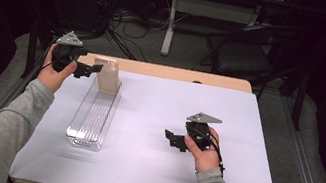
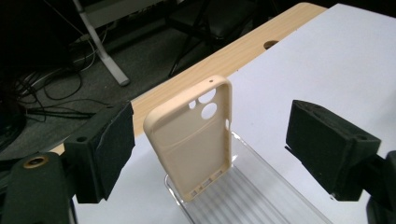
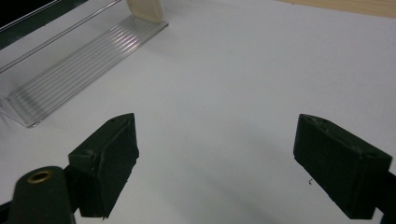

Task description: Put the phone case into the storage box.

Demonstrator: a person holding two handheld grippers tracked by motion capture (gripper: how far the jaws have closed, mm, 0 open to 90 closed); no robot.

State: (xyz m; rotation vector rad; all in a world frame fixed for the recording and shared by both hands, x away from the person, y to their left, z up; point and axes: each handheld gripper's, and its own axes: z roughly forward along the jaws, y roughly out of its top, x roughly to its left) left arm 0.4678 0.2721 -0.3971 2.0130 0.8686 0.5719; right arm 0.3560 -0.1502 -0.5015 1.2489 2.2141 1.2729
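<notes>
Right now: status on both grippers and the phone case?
Left gripper open, jaws either side of phone case, not touching. Case stands upright at far end of clear tray. Right gripper open, empty. Nothing in the way.

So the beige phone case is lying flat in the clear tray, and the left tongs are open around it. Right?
Not quite. The phone case stands upright at the far end of the clear tray, not flat; the left gripper view shows this. The left tongs are open, with the case between the pads, untouched.

Tray (image 2: pixel 261 196) near end cut off; case (image 3: pixel 144 9) top cropped.
</notes>
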